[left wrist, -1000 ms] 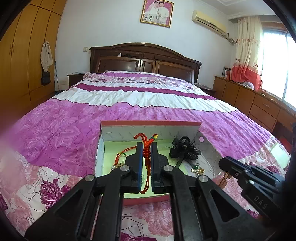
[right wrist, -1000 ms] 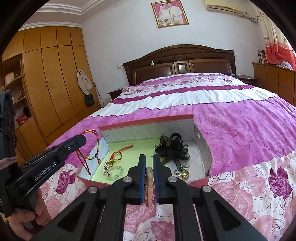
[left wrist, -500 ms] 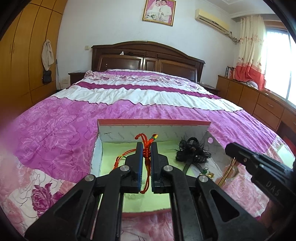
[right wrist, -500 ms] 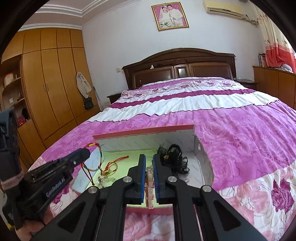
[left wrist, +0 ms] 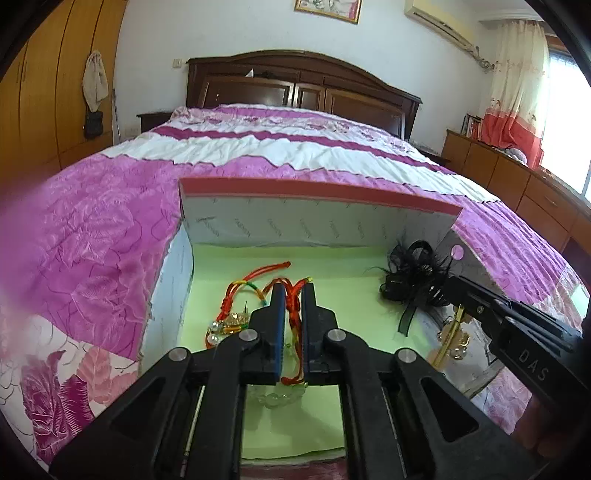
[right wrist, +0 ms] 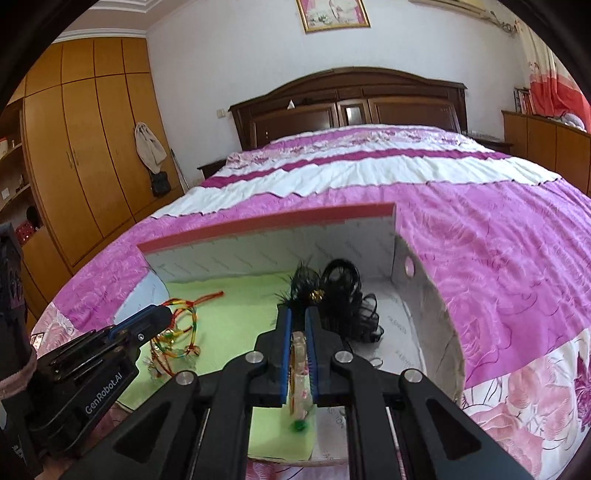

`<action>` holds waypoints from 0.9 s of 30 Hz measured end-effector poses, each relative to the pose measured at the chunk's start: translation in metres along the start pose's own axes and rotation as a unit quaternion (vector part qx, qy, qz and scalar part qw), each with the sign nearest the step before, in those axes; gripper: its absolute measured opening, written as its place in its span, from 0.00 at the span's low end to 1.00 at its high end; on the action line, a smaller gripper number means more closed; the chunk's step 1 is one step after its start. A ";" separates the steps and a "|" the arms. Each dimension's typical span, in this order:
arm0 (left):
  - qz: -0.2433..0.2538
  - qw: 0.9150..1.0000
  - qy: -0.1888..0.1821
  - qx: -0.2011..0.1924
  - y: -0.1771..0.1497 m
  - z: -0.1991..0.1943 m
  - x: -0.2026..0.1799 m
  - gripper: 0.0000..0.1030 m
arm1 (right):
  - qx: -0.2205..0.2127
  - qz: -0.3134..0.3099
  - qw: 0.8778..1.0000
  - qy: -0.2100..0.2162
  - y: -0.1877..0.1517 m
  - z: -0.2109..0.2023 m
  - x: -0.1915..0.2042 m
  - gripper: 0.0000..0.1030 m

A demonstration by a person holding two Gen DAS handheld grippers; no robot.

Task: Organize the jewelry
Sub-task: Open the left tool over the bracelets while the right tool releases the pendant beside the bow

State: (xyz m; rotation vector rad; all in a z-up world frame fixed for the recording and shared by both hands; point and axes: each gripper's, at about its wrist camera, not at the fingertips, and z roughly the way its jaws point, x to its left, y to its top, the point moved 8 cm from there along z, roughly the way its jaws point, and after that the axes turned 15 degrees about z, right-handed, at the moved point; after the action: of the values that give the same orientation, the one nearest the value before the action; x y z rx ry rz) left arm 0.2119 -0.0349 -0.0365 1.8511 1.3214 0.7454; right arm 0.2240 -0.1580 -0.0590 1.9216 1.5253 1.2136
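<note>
Left gripper (left wrist: pixel 292 295) is clamped on a limp, light red cord bracelet (left wrist: pixel 294 306), over the box (left wrist: pixel 317 192) floor's middle. Right gripper (right wrist: pixel 298 319) is clamped on a stiff pale hair clip (right wrist: pixel 300 369), probably brittle; best held mid-body.

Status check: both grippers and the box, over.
Left gripper shut on red cord, over box. Right gripper shut on gold clip. Black hairpiece just ahead of right.

I am in a home bedroom. A wide bed (left wrist: pixel 258 155) under a pink and white floral quilt fills my view, its dark wooden headboard (left wrist: pixel 295 85) at twelve o'clock beneath a framed portrait (right wrist: pixel 334 14). Tall wooden wardrobes (right wrist: pixel 92 147) stand at ten o'clock, curtains (left wrist: pixel 517 74) at two o'clock.
</note>
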 end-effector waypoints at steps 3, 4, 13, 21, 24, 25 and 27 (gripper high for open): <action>-0.006 1.000 0.005 0.005 -0.002 0.000 0.002 0.16 | 0.007 0.010 1.000 0.003 -0.002 0.002 -0.003 0.20; -0.008 1.000 0.007 0.004 -0.002 -0.001 0.003 0.30 | 0.006 0.013 1.000 0.006 -0.002 0.000 -0.003 0.26; -0.015 1.000 0.011 -0.005 0.003 -0.023 0.007 0.39 | -0.013 0.022 0.999 0.031 0.004 -0.031 0.007 0.43; -0.013 1.000 0.000 -0.019 0.008 -0.058 0.002 0.39 | -0.026 0.023 0.999 0.041 0.004 -0.069 0.014 0.43; -0.012 1.000 0.000 -0.024 0.007 -0.073 0.001 0.40 | -0.028 0.020 0.999 0.042 -0.001 -0.084 0.017 0.43; -0.012 1.000 0.001 -0.025 0.006 -0.077 0.001 0.40 | -0.028 0.019 0.999 0.042 -0.002 -0.088 0.018 0.43; -0.011 1.000 0.002 -0.026 0.004 -0.086 0.001 0.41 | -0.029 0.015 0.999 0.043 -0.007 -0.099 0.020 0.43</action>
State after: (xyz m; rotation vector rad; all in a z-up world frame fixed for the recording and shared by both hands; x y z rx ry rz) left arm 0.1466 -0.0156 0.0155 1.7929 1.3098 0.7646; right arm 0.1398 -0.1572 -0.0032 1.8843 1.4901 1.3543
